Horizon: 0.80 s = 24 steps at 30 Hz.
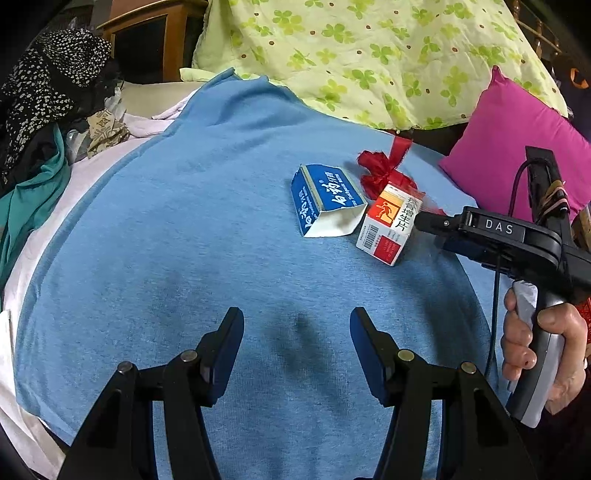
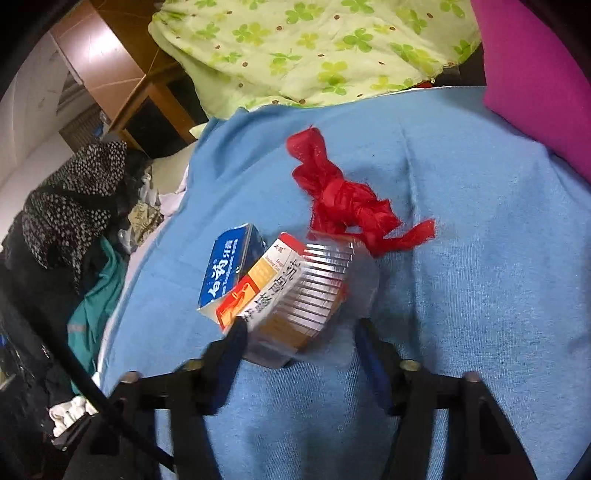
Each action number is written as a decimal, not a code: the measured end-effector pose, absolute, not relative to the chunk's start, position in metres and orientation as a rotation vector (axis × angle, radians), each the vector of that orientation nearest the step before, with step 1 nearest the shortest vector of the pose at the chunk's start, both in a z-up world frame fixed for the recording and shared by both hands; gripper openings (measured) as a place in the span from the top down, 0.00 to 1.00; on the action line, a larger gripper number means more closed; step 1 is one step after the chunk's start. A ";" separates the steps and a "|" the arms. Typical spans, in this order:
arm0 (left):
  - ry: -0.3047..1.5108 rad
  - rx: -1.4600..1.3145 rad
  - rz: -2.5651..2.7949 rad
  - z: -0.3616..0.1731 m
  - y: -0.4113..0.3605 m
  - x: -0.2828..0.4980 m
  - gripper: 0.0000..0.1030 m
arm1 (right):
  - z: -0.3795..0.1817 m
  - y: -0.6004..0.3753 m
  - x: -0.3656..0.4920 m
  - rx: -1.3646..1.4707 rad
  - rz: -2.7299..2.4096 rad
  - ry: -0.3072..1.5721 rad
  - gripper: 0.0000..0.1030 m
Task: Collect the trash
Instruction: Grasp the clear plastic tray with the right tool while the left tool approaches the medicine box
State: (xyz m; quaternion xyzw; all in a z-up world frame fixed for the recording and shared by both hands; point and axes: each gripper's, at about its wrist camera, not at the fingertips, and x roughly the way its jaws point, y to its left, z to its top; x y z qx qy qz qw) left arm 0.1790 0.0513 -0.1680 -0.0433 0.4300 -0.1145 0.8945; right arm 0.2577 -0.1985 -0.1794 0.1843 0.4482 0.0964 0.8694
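Observation:
On a blue cloth [image 1: 207,229] lie a blue toothpaste box [image 1: 327,201], a red-and-white medicine box [image 1: 389,225] and a knotted red plastic strip [image 1: 382,170]. My left gripper [image 1: 297,332] is open and empty, hovering over bare cloth in front of them. My right gripper [image 2: 299,339] is open with its jaws on either side of the medicine box [image 2: 280,295], which has a clear plastic blister [image 2: 328,284] against it. The toothpaste box [image 2: 231,269] lies just left, and the red strip [image 2: 343,203] lies beyond. The right gripper [image 1: 428,219] shows in the left wrist view at the box's right side.
A green clover-print quilt [image 1: 369,55] and a magenta pillow [image 1: 517,147] bound the far and right sides. A heap of dark and teal clothes [image 1: 40,122] lies at the left. A wooden cabinet [image 1: 155,33] stands behind.

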 end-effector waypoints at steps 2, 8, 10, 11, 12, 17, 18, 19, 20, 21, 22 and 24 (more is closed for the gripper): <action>0.894 -0.086 -0.244 -0.168 0.049 0.180 0.41 | -0.179 -0.204 0.258 0.390 0.203 0.931 0.49; 0.893 -0.086 -0.250 -0.166 0.046 0.182 0.41 | -0.173 -0.215 0.255 0.374 0.182 0.918 0.51; 0.891 -0.081 -0.259 -0.164 0.041 0.186 0.41 | -0.172 -0.226 0.253 0.400 0.172 0.914 0.51; 0.886 -0.076 -0.264 -0.162 0.038 0.187 0.41 | -0.171 -0.233 0.252 0.417 0.169 0.912 0.51; 0.880 -0.070 -0.270 -0.160 0.035 0.188 0.41 | -0.169 -0.237 0.250 0.431 0.172 0.909 0.51; 0.829 -0.019 -0.323 -0.145 0.007 0.195 0.41 | -0.157 -0.258 0.238 0.455 0.181 0.877 0.52; 0.819 -0.006 -0.334 -0.143 0.000 0.198 0.41 | -0.155 -0.262 0.235 0.445 0.174 0.870 0.52; 0.814 0.005 -0.342 -0.141 -0.005 0.200 0.41 | -0.154 -0.266 0.232 0.429 0.160 0.867 0.52; 0.810 0.016 -0.350 -0.141 -0.010 0.203 0.41 | -0.153 -0.270 0.230 0.417 0.139 0.864 0.52; 0.803 0.027 -0.360 -0.140 -0.016 0.205 0.41 | -0.152 -0.277 0.228 0.416 0.124 0.861 0.52; 0.796 0.037 -0.368 -0.139 -0.020 0.208 0.41 | -0.151 -0.284 0.225 0.435 0.125 0.859 0.52; 0.787 0.054 -0.390 -0.137 -0.030 0.214 0.41 | -0.150 -0.300 0.220 0.443 0.099 0.850 0.52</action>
